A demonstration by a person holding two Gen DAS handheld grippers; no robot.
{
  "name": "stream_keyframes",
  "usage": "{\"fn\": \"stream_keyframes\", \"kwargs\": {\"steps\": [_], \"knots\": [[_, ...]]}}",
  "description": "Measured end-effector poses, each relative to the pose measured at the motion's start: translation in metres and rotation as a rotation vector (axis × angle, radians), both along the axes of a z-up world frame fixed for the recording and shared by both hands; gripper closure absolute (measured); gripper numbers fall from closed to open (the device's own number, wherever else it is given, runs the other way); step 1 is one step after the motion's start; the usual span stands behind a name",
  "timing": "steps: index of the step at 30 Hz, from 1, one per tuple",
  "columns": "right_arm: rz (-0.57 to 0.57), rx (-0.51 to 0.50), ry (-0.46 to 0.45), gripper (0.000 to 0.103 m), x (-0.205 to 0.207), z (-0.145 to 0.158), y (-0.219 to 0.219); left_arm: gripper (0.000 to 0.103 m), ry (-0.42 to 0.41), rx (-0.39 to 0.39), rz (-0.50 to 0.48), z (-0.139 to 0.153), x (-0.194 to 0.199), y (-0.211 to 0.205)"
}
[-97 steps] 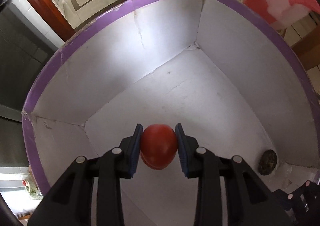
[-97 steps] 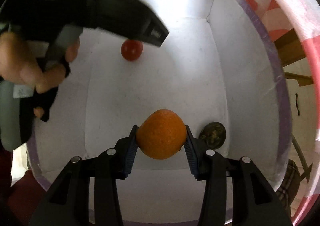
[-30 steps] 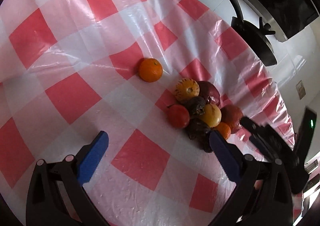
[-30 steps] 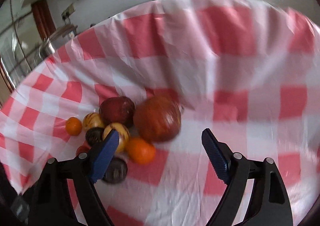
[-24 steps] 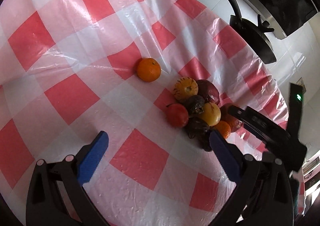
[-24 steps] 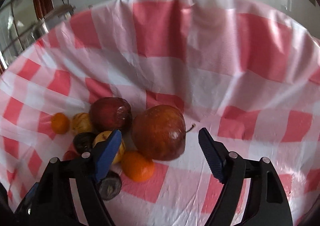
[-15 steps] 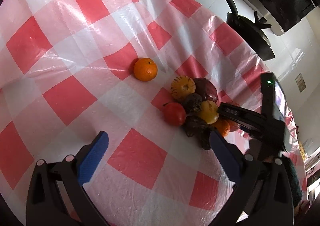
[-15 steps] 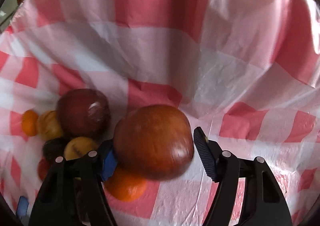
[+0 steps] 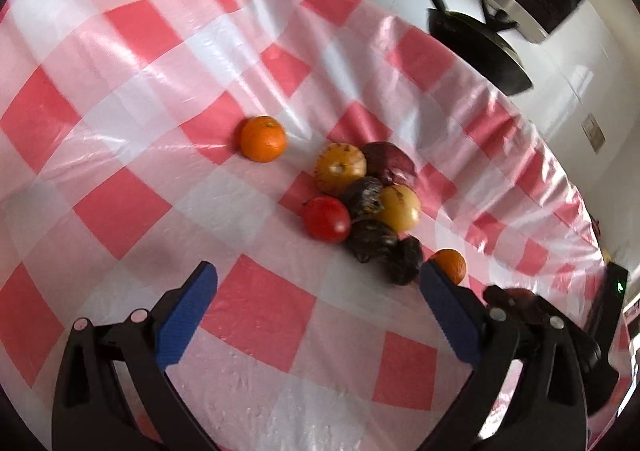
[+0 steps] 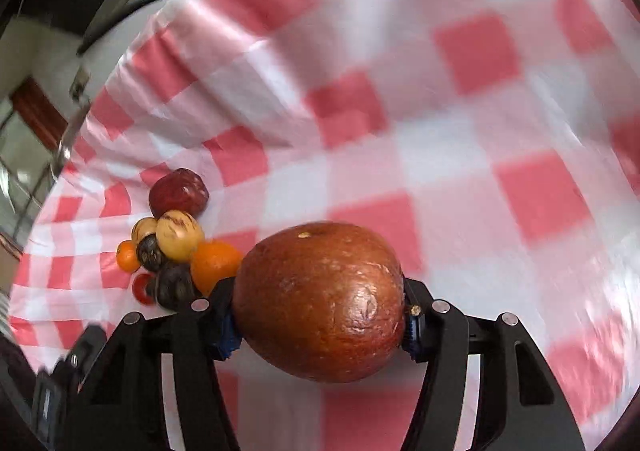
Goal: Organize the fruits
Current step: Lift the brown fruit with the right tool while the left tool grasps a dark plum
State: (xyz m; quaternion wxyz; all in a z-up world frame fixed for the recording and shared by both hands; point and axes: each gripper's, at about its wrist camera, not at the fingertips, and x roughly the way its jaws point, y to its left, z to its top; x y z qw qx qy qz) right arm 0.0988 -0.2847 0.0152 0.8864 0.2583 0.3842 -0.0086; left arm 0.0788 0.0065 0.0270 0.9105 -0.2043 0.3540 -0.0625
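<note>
checked tablecloth [image 10: 500, 99] motion-blurred, red tomato [image 10: 141, 290] mostly hidden behind dark fruit [image 10: 173, 285]

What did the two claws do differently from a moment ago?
The right claw closed on the big red apple and lifted it off the pile; half a second earlier it only straddled it. The left claw, which let go of a tomato in the box earlier, hangs open over the checked tablecloth. The lone orange and the other piled fruits, like the red tomato, stayed put.
</note>
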Motion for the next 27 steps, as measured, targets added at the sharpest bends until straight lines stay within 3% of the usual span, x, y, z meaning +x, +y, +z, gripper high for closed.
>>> {"fn": "stream_keyframes", "kwargs": {"steps": [5, 9, 13, 19, 21, 22, 26, 27], "knots": [[-0.062, -0.005, -0.039, 0.044, -0.027, -0.001, -0.007, 0.002, -0.041, 0.088, -0.087, 0.006, -0.008, -0.021], [-0.126, 0.036, -0.132, 0.044, -0.044, 0.011, -0.022, 0.003, -0.058, 0.217, -0.161, 0.010, -0.012, -0.048], [-0.184, 0.109, -0.159, 0.044, -0.046, 0.009, -0.038, 0.021, -0.029, 0.297, -0.216, 0.008, -0.009, -0.072], [-0.204, 0.133, -0.163, 0.044, -0.047, 0.010, -0.042, 0.050, 0.099, 0.372, -0.210, -0.008, 0.025, -0.108], [-0.198, 0.121, -0.165, 0.044, -0.047, 0.011, -0.040, 0.052, 0.132, 0.337, -0.184, -0.012, 0.041, -0.112], [-0.192, 0.116, -0.164, 0.044, -0.046, 0.012, -0.039, 0.058, 0.132, 0.343, -0.165, -0.012, 0.046, -0.114], [-0.184, 0.102, -0.170, 0.044, -0.046, 0.013, -0.037, 0.060, 0.145, 0.403, -0.138, -0.015, 0.067, -0.128], [-0.183, 0.103, -0.171, 0.044, -0.045, 0.013, -0.037, 0.072, 0.141, 0.407, -0.147, -0.015, 0.068, -0.129]]}}
